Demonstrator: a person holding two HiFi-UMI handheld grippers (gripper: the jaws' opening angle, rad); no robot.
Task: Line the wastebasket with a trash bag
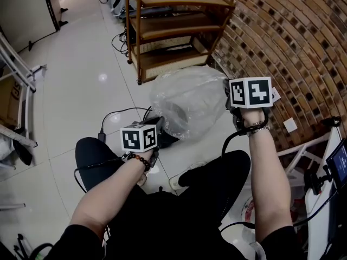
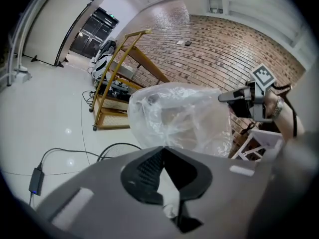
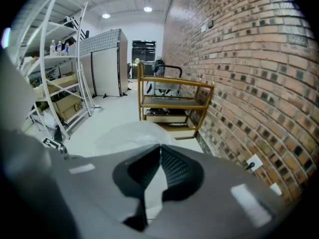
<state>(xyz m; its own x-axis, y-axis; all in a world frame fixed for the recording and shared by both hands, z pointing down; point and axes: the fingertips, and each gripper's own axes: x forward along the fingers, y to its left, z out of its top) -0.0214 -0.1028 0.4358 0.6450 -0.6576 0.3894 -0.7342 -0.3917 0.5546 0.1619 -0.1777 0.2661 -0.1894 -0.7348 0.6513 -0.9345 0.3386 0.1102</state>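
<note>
A clear trash bag [image 1: 187,104] hangs puffed with air between my two grippers, above the floor in front of my knees. My left gripper [image 1: 159,124] is shut on the bag's lower left edge. In the left gripper view a strip of film runs between the closed jaws of that gripper [image 2: 162,148], and the bag [image 2: 179,118] swells out beyond them. My right gripper [image 1: 230,99] is higher and is shut on the bag's right edge. The film [image 3: 129,136] spreads out from its tips [image 3: 159,147]. A dark shape [image 1: 169,138] lies under the bag. I cannot tell if it is the wastebasket.
A wooden shelf cart [image 1: 173,26] stands behind the bag against the brick wall [image 1: 293,37]. Black cables [image 1: 116,114] trail over the tiled floor at left. A white frame [image 1: 317,142] stands at right and white metal shelving [image 3: 50,83] at far left. My legs fill the foreground.
</note>
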